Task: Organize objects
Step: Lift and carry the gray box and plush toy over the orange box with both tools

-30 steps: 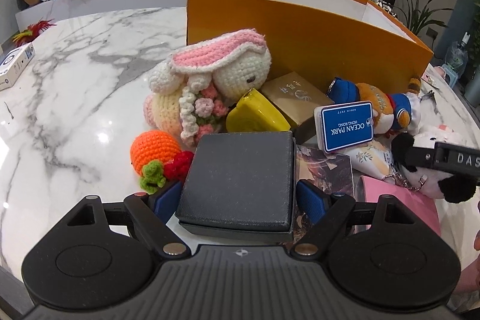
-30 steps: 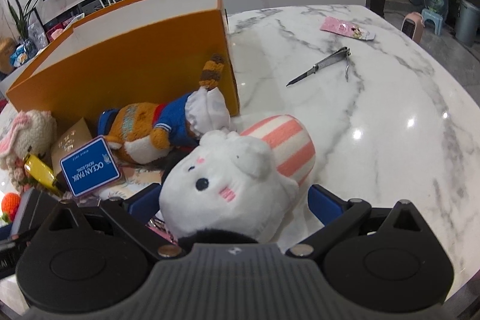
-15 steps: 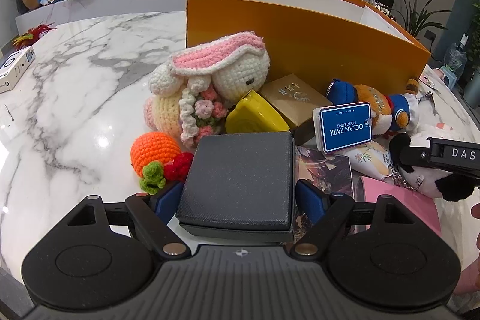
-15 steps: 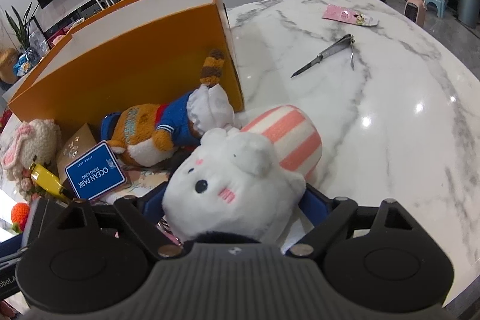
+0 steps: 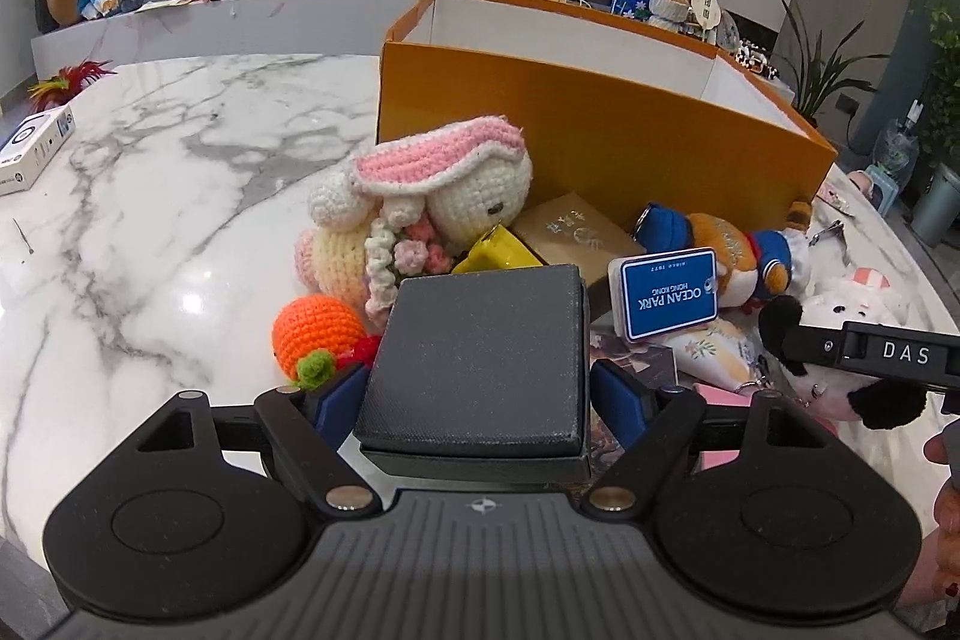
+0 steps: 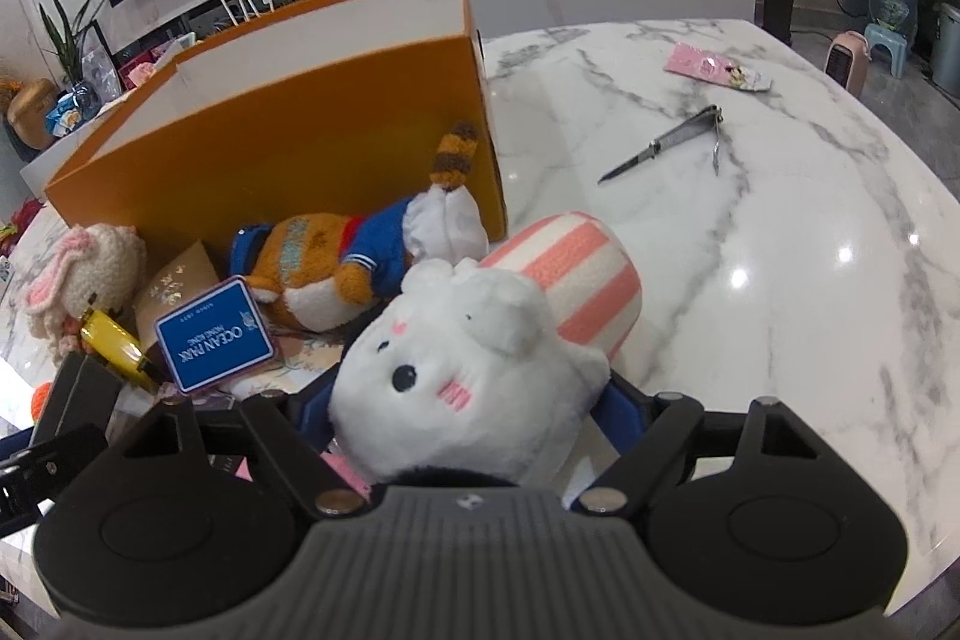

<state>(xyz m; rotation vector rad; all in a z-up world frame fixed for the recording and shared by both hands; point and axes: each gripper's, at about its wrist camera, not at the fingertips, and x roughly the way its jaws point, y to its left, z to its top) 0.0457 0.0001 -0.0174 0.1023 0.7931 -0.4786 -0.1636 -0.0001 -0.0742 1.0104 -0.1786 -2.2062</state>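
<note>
My left gripper (image 5: 480,391) is shut on a dark grey square box (image 5: 480,358), held a little above the table. My right gripper (image 6: 465,409) is shut on a white plush toy (image 6: 468,382) with a pink-striped end, lifted over the pile. An open orange cardboard box (image 5: 600,142) stands behind the pile; it also shows in the right wrist view (image 6: 288,148). In the pile lie a crocheted pink-eared bunny (image 5: 432,202), an orange crochet fruit (image 5: 315,331), a blue Ocean Park tag (image 5: 669,292) and a sailor plush (image 6: 354,256).
A small gold box (image 5: 576,235) and a yellow item (image 5: 492,253) lie by the bunny. Nail clippers (image 6: 666,142) and a pink packet (image 6: 717,67) lie on the marble table (image 6: 780,250) to the right. A white carton (image 5: 30,148) sits at the far left edge.
Both grippers have risen with their loads: the grey box and the white plush sit higher over the pile, and the orange box's open top shows more.
</note>
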